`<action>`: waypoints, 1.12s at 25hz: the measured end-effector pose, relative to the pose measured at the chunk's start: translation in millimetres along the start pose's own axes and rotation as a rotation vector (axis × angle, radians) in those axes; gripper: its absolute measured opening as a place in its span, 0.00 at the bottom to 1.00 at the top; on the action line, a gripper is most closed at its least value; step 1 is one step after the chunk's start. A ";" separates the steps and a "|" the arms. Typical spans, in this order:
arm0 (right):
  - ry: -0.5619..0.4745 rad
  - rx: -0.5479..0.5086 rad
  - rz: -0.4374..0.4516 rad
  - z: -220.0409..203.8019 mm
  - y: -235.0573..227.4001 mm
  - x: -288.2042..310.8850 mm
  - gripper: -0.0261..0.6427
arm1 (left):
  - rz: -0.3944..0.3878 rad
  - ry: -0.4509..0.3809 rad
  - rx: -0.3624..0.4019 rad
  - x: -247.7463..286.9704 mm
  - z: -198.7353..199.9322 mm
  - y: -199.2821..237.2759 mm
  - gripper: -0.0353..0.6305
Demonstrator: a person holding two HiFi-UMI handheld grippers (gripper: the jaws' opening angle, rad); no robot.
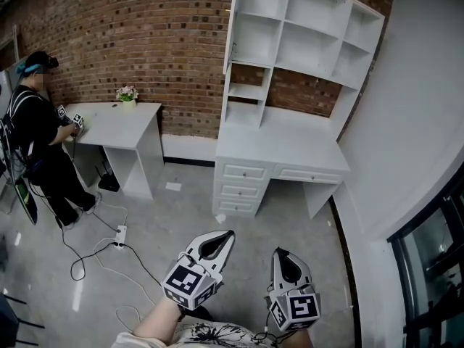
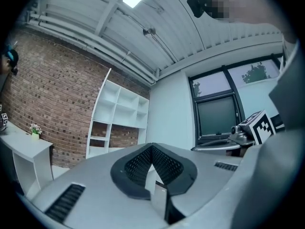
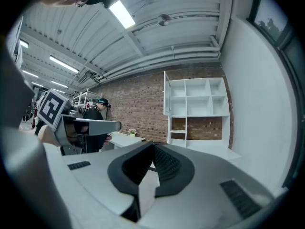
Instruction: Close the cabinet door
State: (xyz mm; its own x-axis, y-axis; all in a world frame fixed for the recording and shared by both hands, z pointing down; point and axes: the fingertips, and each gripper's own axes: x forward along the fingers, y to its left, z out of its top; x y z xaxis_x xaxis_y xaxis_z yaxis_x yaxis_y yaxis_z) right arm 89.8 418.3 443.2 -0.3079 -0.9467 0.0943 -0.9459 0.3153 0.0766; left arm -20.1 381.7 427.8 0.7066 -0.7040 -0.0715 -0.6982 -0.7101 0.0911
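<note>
Head view: left gripper (image 1: 229, 233) and right gripper (image 1: 278, 252) low, well apart from white shelf unit (image 1: 313, 43); cabinet door (image 1: 232, 27) swung open at its upper left; left gripper view: jaws together, empty; right gripper view: jaws together, empty.

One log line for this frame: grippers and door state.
phase: pre-contact | left gripper: shut, empty | right gripper: shut, empty | cabinet door: open, untouched | both grippers far from shelf unit

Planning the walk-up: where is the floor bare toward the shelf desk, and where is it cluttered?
Bare: floor in front of the drawers; desktop under the shelves. Crowded: left side, cables and power strip on the floor by the person.
</note>
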 end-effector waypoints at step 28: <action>-0.049 0.001 -0.106 33.6 -57.5 316.5 0.05 | -0.030 -0.039 0.031 174.2 29.5 281.6 0.07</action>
State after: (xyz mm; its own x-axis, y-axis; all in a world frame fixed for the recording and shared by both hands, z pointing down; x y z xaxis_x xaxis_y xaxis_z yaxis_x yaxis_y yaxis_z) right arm 43.3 98.4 435.3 -0.2111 -0.9767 0.0375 -0.9734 0.2136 0.0830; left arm -97.1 58.7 411.7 0.7225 -0.6822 -0.1123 -0.6807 -0.7303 0.0574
